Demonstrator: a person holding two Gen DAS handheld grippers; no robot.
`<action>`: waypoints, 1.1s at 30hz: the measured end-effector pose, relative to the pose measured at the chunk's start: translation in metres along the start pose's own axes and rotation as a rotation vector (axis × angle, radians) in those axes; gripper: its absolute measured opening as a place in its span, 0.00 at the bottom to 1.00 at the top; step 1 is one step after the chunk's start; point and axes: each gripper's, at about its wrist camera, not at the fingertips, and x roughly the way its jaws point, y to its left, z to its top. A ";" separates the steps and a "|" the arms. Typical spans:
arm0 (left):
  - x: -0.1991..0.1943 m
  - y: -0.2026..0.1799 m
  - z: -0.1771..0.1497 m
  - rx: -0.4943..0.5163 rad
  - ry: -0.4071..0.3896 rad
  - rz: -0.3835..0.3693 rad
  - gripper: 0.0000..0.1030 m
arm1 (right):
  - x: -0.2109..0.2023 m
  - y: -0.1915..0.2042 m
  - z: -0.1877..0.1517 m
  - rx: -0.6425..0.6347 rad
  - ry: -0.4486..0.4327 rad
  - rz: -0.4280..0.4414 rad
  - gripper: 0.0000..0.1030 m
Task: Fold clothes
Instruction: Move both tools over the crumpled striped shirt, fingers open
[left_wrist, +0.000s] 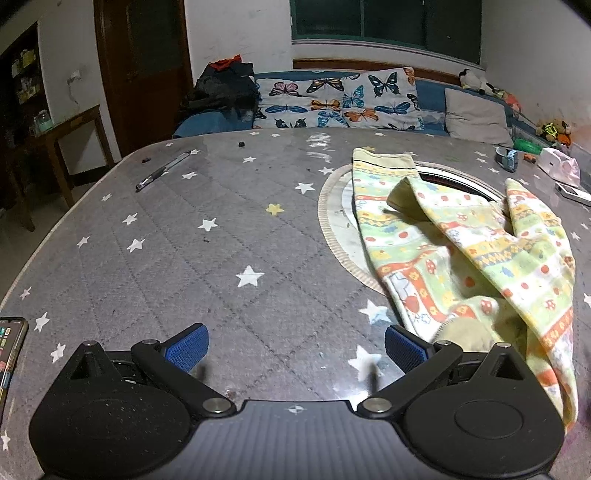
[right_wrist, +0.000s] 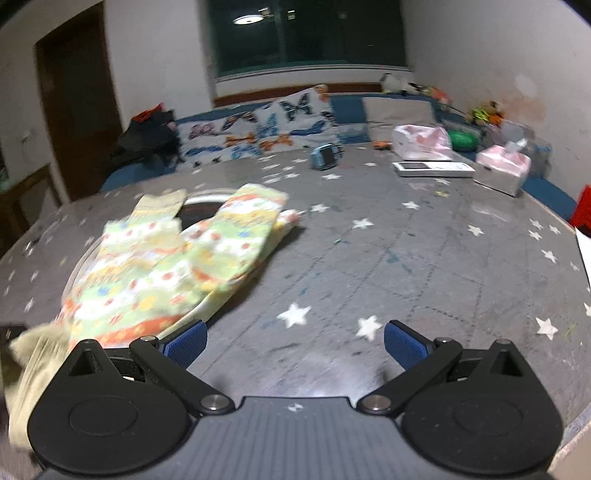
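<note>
The pastel patterned cotton garment (left_wrist: 461, 254) lies crumpled, unfolded, on the grey star-printed quilted table (left_wrist: 221, 258), between both grippers. The left gripper (left_wrist: 296, 345) and right gripper (right_wrist: 295, 341) hover with jaws apart, empty. Folding looks barely begun.

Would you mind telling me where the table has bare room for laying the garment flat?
Bare cloth lies between the pen, the phone and the patterned garment. The far right is crowded: remote, tissue box.
</note>
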 end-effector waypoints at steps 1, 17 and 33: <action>-0.001 0.000 0.000 -0.002 0.001 -0.005 1.00 | -0.002 0.004 -0.002 -0.021 -0.005 0.008 1.00; -0.014 -0.010 -0.007 0.029 0.005 0.000 1.00 | -0.016 0.043 -0.016 -0.136 0.033 0.066 1.00; -0.017 -0.015 -0.008 0.041 0.020 -0.002 1.00 | -0.025 0.055 -0.013 -0.178 0.009 0.070 1.00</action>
